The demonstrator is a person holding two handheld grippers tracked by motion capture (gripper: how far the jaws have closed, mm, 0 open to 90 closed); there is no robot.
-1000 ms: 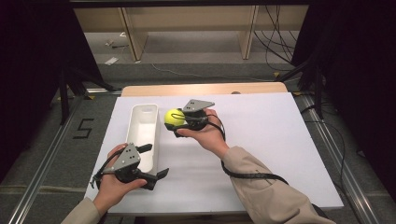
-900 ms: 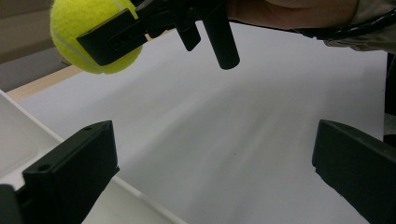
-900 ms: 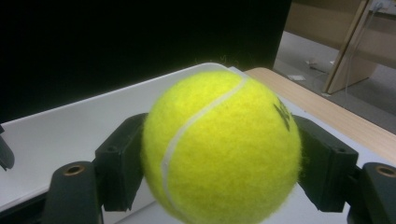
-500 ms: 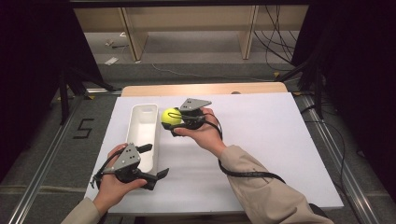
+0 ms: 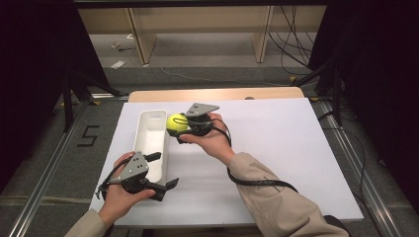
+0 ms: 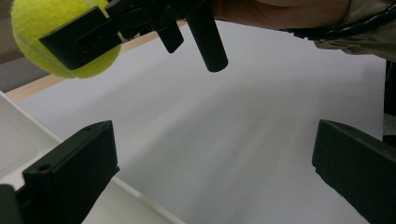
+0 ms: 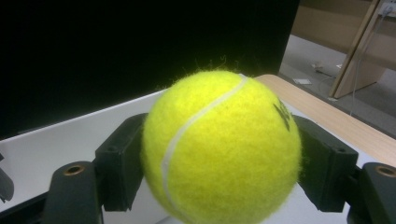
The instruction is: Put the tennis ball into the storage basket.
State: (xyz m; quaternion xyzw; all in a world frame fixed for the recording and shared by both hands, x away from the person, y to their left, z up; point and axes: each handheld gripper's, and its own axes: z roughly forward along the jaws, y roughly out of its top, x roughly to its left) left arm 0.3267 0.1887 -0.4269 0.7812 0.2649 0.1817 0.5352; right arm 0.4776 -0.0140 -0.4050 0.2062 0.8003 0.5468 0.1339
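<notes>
A yellow tennis ball (image 5: 176,123) hangs just above the table beside the right rim of a long white tray (image 5: 150,143). My right gripper (image 5: 179,127) is shut on it, one jaw on each side of the ball (image 7: 219,149) in the right gripper view. My left gripper (image 5: 163,171) stands open at the tray's near right corner, with nothing between its jaws. In the left gripper view its jaws (image 6: 210,172) are wide apart. The ball (image 6: 51,37) shows up and to the left there, over the tray rim (image 6: 28,126).
A white board (image 5: 286,148) covers the table, with a wooden strip (image 5: 217,94) along its far edge. The tray looks empty inside. Cables trail from both grippers. Dark curtains flank the table, and shelving legs stand beyond it on the floor.
The right gripper has carried the tennis ball slightly left, closer to the tray's right rim. The left hand and its gripper have stayed where they were.
</notes>
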